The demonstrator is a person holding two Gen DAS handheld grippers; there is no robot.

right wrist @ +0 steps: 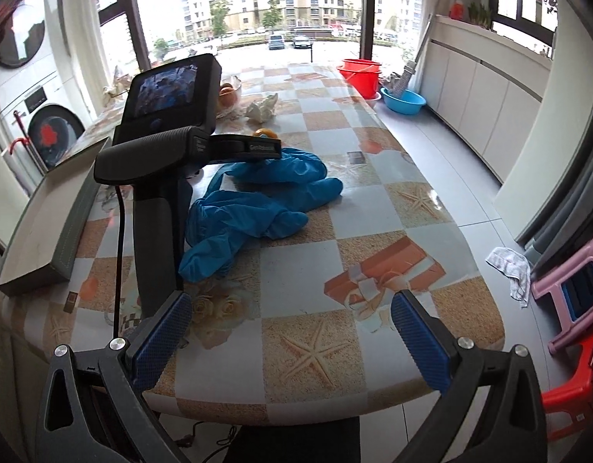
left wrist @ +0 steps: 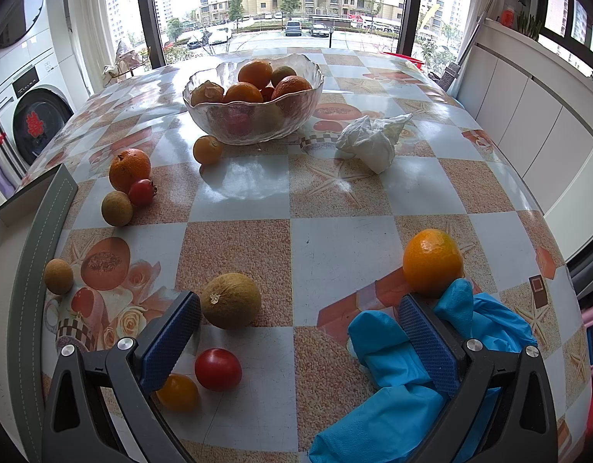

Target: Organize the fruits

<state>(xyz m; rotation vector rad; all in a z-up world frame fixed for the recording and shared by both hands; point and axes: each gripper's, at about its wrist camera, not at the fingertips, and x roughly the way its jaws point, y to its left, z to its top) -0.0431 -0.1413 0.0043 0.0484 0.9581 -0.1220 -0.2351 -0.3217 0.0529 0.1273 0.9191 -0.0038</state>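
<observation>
Your left gripper is spread wide over the table, gripping nothing. Just inside its left finger sits a brown round fruit, stem scar facing you; it has no clear long axis. A red tomato lies nearer you. The orange rests against the blue gloves, and the glass bowl of fruit stands well beyond. Your right gripper is also wide and empty.

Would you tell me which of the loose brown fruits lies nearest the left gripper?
The biggest brown fruit, right beside the left gripper; the two smaller ones lie farther left.
</observation>
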